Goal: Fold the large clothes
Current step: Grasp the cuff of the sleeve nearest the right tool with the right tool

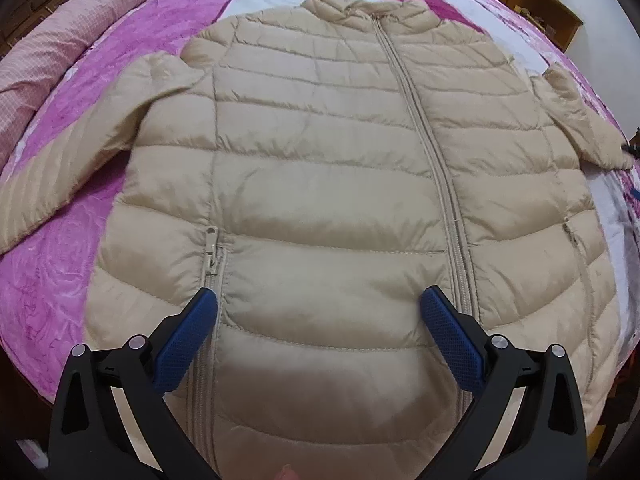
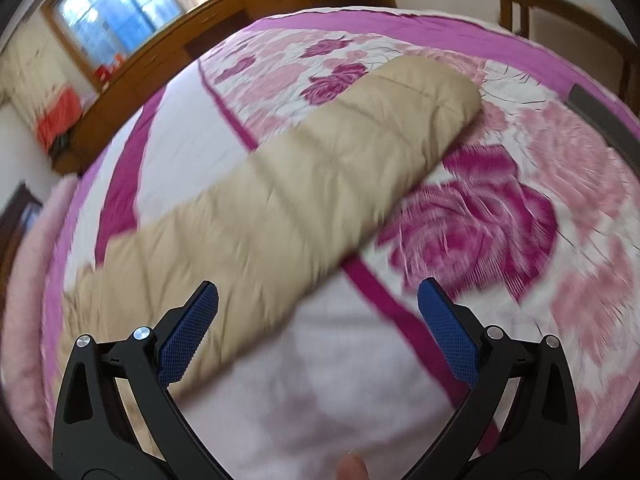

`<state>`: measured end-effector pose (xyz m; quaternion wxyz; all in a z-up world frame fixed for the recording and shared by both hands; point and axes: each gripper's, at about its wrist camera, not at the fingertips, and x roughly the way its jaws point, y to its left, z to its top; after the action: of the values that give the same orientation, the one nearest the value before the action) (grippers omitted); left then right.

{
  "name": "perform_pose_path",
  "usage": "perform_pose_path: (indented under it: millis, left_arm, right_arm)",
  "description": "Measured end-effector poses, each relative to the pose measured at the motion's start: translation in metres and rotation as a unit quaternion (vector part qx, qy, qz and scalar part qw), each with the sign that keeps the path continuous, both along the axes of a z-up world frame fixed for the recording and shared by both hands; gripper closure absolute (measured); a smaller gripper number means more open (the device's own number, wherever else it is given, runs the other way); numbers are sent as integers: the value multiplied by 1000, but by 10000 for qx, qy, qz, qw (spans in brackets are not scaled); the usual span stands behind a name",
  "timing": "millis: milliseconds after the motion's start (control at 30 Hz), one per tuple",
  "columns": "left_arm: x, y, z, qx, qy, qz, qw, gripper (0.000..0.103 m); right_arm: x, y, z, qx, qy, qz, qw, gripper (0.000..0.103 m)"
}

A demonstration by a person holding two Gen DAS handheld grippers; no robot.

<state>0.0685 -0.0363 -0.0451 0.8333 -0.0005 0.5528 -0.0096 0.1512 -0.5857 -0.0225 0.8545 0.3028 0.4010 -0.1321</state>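
Both tools, left tool (image 1: 318,306) and right tool (image 2: 318,300), gape over the jacket (image 1: 328,184) (zipped flat).

Floral bedspread (image 2: 500,208), wooden cabinet (image 2: 224,12), window (image 2: 120,4)

left claw (image 1: 318,307): jaws spread wide, nothing between the blue pads
right claw (image 2: 318,299): jaws spread wide, gripping nothing

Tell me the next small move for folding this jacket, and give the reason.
Probably lower the right tool onto the sleeve and close on it. The beige jacket lies flat, zipped and face up on the bed, both sleeves spread out, and both tools are open and empty; the left tool only hovers near the hem.
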Motion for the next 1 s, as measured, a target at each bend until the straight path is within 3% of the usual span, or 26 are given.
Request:
perform_pose_path:
  millis: [133,400,533,633,700,767,1000]
  left_arm:
    - [-1,-3,-4,104,12,-36,9999,5]
    - [3,-3,-12,128,87,34,9999,5]
    - [4,-9,-15,233,140,80,9996,4]
    - [5,-12,-16,297,152,90,9994,4]
    - [5,-12,-16,290,153,92,9994,4]
    - [5,-11,-17,297,125,55,9995,4]
    - [-1,-12,-14,274,-66,-16,9996,5]
  right_arm:
    - [27,-19,-5,304,-93,-72,9995,3]
    - [50,-36,-33,368,34,-159,9992,3]
    - [55,-28,-31,83,297,-283,9991,5]
    - [57,-6,-24,-769,728,-357,9937,40]
    - [49,7,-20,-903,634,-270,9935,80]
    - [33,15,-16,-747,448,-245,9959,93]
    - [-29,23,8,-153,-425,-134,9989,96]
